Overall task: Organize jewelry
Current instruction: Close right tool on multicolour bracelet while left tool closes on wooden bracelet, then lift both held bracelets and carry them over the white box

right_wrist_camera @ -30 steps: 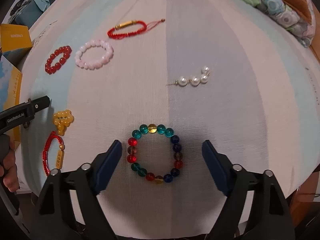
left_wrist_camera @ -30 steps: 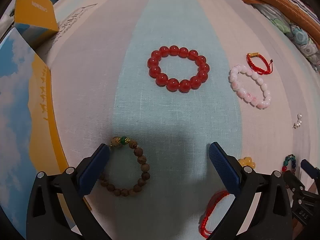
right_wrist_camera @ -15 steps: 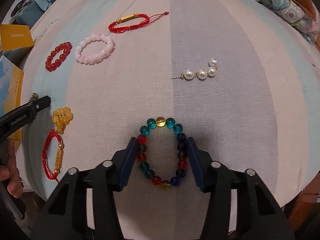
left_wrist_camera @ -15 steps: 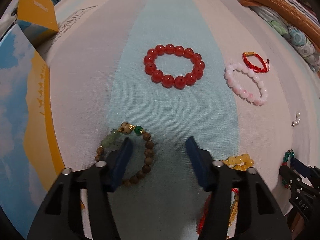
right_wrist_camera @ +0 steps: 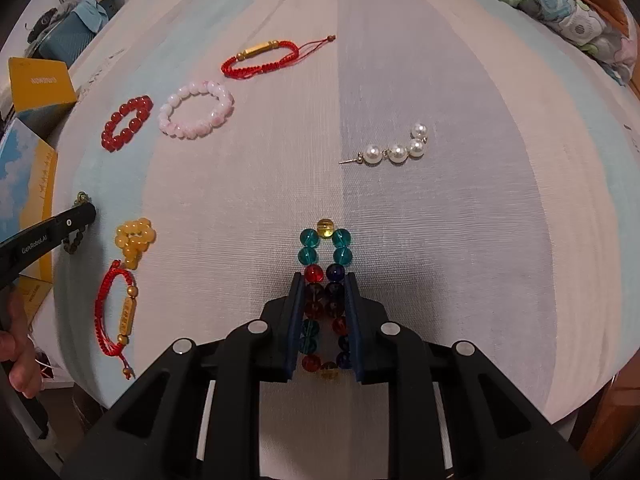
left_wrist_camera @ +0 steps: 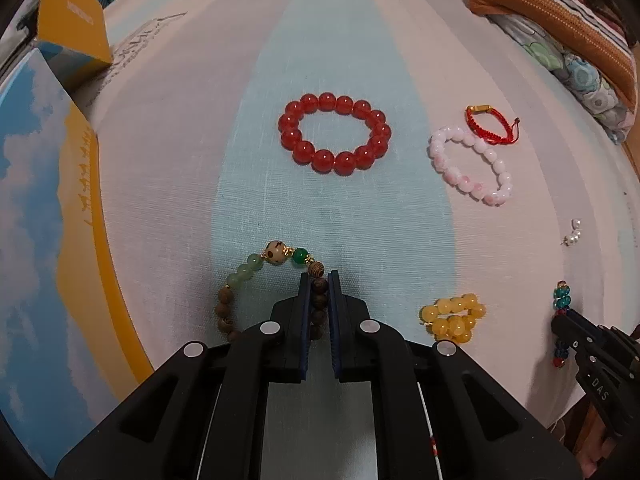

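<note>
The left tool (left_wrist_camera: 318, 280) has its blue pads drawn together on one side of the wooden bead bracelet (left_wrist_camera: 256, 276), pinching the brown beads between them while the green and cream beads arc out to the left on the striped cloth (left_wrist_camera: 332, 208). The right tool (right_wrist_camera: 322, 280) is closing on the multicoloured glass bead bracelet (right_wrist_camera: 325, 256), whose two sides are squeezed together into a narrow loop between the pads, with the teal and yellow beads poking out beyond the tips. Just right of the left tool lies a bunched yellow bead bracelet (left_wrist_camera: 454, 316), and nearer still a red cord bracelet with a gold bar (right_wrist_camera: 116, 316). Right of centre sits a pearl earring (right_wrist_camera: 396, 150). Farther off lie a red bead bracelet (left_wrist_camera: 334, 134), a pink bead bracelet (left_wrist_camera: 472, 164) and, beyond it, a second red cord bracelet (left_wrist_camera: 492, 124). A yellow and blue box (left_wrist_camera: 44, 208) lines the left edge.
</note>
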A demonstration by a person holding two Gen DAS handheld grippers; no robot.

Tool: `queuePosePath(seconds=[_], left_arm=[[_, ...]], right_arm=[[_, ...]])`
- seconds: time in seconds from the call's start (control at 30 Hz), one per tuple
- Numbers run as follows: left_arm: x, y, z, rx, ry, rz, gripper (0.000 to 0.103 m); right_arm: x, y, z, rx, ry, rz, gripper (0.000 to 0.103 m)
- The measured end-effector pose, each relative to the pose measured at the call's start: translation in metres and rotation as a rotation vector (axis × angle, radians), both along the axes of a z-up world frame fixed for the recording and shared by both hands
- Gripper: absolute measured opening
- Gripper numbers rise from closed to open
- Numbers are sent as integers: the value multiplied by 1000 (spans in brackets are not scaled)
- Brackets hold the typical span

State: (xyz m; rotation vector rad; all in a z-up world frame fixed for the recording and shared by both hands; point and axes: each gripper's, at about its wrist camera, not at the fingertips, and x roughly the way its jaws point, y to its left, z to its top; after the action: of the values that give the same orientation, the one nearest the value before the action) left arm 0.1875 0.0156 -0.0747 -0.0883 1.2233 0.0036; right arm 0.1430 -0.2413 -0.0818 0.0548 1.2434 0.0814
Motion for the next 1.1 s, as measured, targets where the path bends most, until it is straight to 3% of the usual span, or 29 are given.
queuePosePath(seconds=[0.43,0.5,1.1], left_arm=[[-12,-9,23,-3,-38,-19,7],[-13,-9,26,-2,-45,-21,7],[-26,-10,67,-4,-111,-37,8]], right_arm=[[-4,0,22,2,-59,-4,19],[-6,1,26,3,-67,0,9],[-9,7,61,-14,-146,-7,8]])
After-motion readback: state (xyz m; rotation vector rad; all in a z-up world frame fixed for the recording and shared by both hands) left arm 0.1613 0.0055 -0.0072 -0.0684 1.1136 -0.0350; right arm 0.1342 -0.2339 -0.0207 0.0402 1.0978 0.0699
